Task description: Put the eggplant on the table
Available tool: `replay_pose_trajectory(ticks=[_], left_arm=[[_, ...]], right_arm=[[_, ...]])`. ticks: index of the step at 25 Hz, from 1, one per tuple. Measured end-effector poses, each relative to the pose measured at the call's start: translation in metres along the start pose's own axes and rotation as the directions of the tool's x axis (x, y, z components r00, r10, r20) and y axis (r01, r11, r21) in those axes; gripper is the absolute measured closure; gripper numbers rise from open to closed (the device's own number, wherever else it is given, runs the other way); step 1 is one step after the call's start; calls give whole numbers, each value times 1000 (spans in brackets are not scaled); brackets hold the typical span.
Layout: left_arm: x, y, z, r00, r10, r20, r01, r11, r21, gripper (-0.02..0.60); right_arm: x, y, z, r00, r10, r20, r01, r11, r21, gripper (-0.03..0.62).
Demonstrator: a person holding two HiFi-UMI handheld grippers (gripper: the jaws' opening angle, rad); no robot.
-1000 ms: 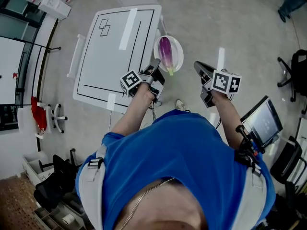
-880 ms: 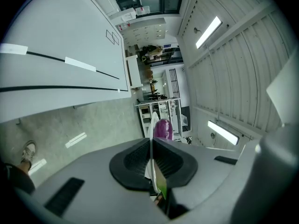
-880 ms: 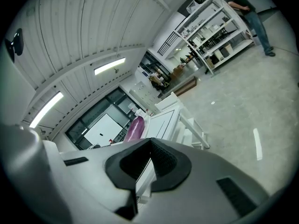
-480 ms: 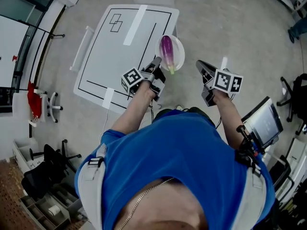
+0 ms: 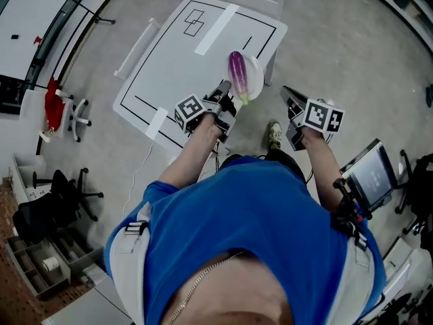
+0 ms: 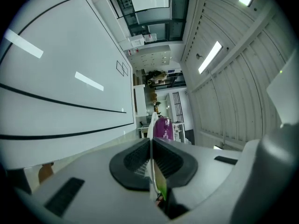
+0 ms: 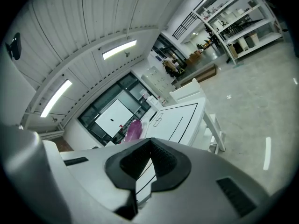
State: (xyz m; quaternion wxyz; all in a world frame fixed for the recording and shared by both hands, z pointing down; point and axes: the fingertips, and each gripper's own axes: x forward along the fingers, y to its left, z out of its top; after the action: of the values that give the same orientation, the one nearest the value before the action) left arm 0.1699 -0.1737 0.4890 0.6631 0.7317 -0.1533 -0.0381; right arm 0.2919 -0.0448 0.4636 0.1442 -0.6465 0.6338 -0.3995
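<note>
plainly, from the head view, a white plate (image 5: 256, 80) was held by its near rim in the left gripper (image 5: 225, 93), whose jaws were pressed narrow onto that thin rim. in the left gripper view the rim was seen edge-on between the dark pads, running away from the camera. the eggplant (image 5: 237, 72) was lying on the plate, not on the table: a glossy purple body stretched toward 12 o'clock, with its green stem end turned toward 6 o'clock, nearest the jaws. as seen from above, the plate overlapped the table's edge at 3 o'clock; whether it touched the tabletop could not be told.

the table (image 5: 169, 66) was white, marked with thin black lines, and was placed at about 11 o'clock from the person's blue-shirted chest. two strips of pale tape (image 5: 216, 29) were stuck across its lines, one toward 12 o'clock and one at the near edge.

the right gripper (image 5: 287, 92) was held at 3 o'clock of the left one, well apart from the plate and pointed toward 11 o'clock. its jaws were brought together with nothing gripped between them, and past them the table and the purple eggplant were seen in the right gripper view.

a shoe (image 5: 274, 134) was seen on the grey floor between the two grippers. a tablet screen (image 5: 369, 176) was mounted at 4 o'clock, and a white swivel chair (image 5: 73, 111) was parked at 9 o'clock beside a red cloth (image 5: 51, 95).
</note>
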Motion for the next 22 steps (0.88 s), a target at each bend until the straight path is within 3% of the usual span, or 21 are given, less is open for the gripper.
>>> replay_pose_trajectory(ticks=[7, 12, 22], left_arm=[[3, 4, 45, 993, 20, 120, -19, 1000, -1, 558], [44, 0, 109, 976, 43, 212, -37, 999, -32, 558], [39, 15, 115, 934, 89, 346, -68, 995, -73, 558]], right_arm=[[57, 4, 26, 994, 84, -73, -87, 995, -40, 592], [128, -3, 80, 981, 134, -141, -143, 988, -54, 592], [153, -13, 89, 948, 208, -240, -231, 970, -75, 592]])
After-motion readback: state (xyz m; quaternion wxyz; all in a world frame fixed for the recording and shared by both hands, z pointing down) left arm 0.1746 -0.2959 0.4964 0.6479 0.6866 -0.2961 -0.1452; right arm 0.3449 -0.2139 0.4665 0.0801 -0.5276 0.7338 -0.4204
